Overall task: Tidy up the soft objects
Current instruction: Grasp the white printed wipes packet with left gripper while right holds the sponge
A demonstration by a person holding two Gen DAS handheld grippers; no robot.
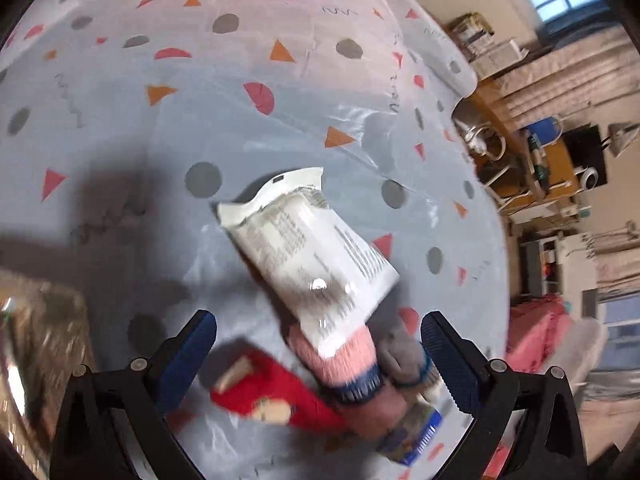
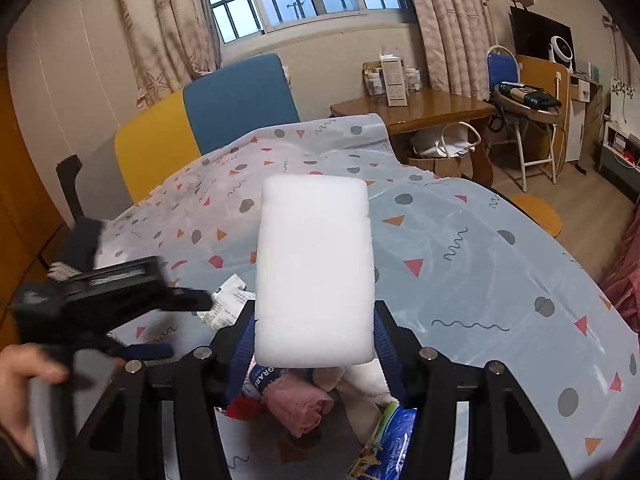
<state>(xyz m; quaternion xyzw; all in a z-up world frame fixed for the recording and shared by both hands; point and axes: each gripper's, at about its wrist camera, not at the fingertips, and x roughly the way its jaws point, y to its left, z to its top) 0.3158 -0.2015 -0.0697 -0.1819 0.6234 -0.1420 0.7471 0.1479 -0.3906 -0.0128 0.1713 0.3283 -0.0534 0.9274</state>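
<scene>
A white foam block (image 2: 314,272) stands upright between the blue fingers (image 2: 246,336) of my right gripper (image 2: 314,340), which is shut on its lower end, above the patterned tablecloth (image 2: 460,280). Below it lies a pile of soft things: a pink towel roll (image 2: 298,400), a red cloth (image 2: 244,406), a blue pack (image 2: 388,440) and a white printed packet (image 2: 226,306). My left gripper (image 1: 320,356) hangs open over the same pile, above the white packet (image 1: 316,248), the pink roll (image 1: 344,356), the red cloth (image 1: 276,396) and a grey sock (image 1: 400,356). A hand (image 2: 24,380) holds the left gripper (image 2: 176,326).
A brown cardboard box (image 1: 36,340) sits left of the pile. Yellow (image 2: 156,148) and blue (image 2: 240,96) chair backs stand behind the table. A wooden side table (image 2: 416,110), a folding chair (image 2: 520,128) and a round stool (image 2: 536,208) are to the right.
</scene>
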